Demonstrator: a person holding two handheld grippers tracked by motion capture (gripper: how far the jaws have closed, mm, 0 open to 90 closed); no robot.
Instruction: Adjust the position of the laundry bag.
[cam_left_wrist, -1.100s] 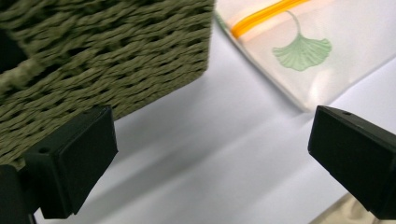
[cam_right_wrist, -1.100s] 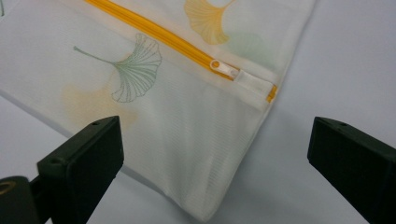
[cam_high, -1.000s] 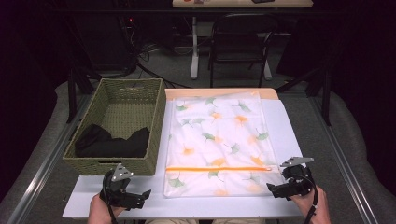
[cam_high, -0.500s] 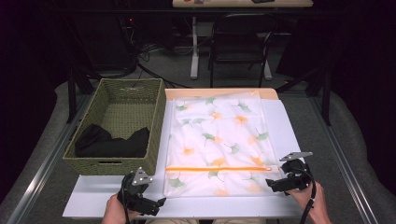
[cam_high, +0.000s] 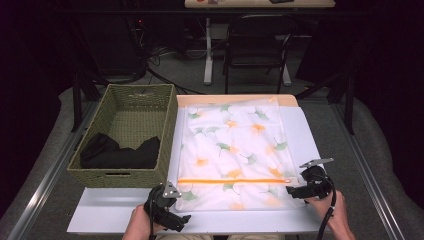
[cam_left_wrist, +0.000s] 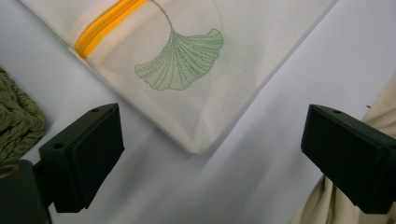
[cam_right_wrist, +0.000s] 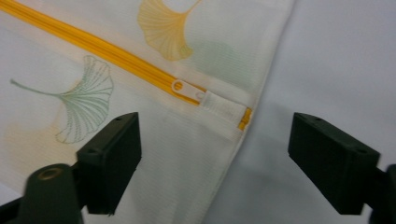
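Bag (cam_high: 234, 150) flat on table (cam_high: 305, 135), one near corner ahead of each gripper. Left gripper (cam_left_wrist: 205, 154) and right gripper (cam_right_wrist: 210, 163): jaws wide, just been narrowing, nothing held; likely pinching corners.

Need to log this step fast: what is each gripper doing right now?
Left gripper: open, holding nothing, jaws just closing a little, over the mesh bag corner.
Right gripper: open, holding nothing, jaws just closing a little, near the zipper pull.

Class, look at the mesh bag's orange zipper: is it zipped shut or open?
Shut. The zipper runs as one closed orange line, and its pull sits at the end by the bag's edge.
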